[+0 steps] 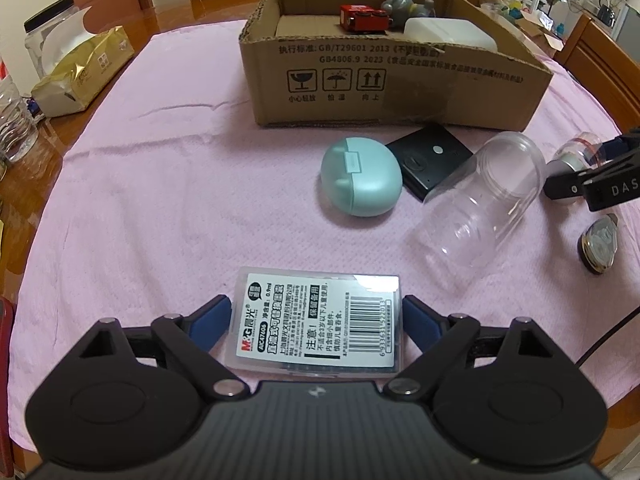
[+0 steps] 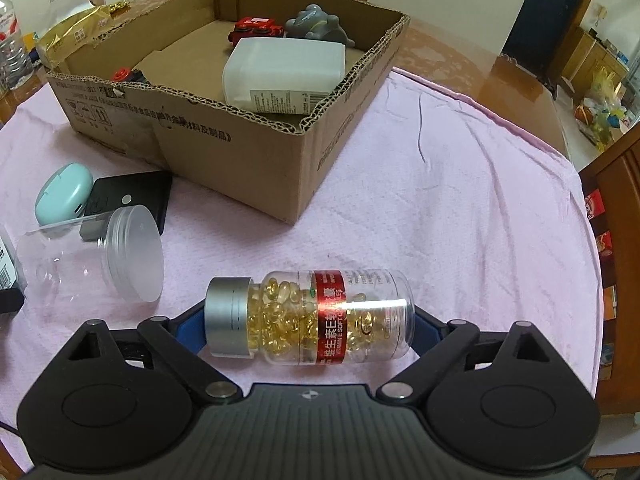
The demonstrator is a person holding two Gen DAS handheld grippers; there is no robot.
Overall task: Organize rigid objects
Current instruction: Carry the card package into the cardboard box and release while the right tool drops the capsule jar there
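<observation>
Both tongs bracketed their objects, grip uncertain: left gripper [image 1: 316, 320] around a flat clear plastic refill case [image 1: 320, 322], right gripper [image 2: 308, 326] around a clear capsule bottle [image 2: 310, 316]. Each long axis lay crosswise; the brown cardboard box [image 2: 240, 148] stood far, left of the bottle.

Right gripper [image 2: 308, 322]: fingers either side of capsule bottle [image 2: 308, 318], lying crosswise on pink cloth [image 2: 440, 220]. Clear jar [image 2: 92, 264] on its side, left. Box [image 2: 240, 136] beyond holds white container [image 2: 284, 74].

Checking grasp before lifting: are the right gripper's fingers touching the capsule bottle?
Touching. The right wrist view shows blue fingers pressed against both ends of the clear, silver-capped capsule bottle.
</observation>
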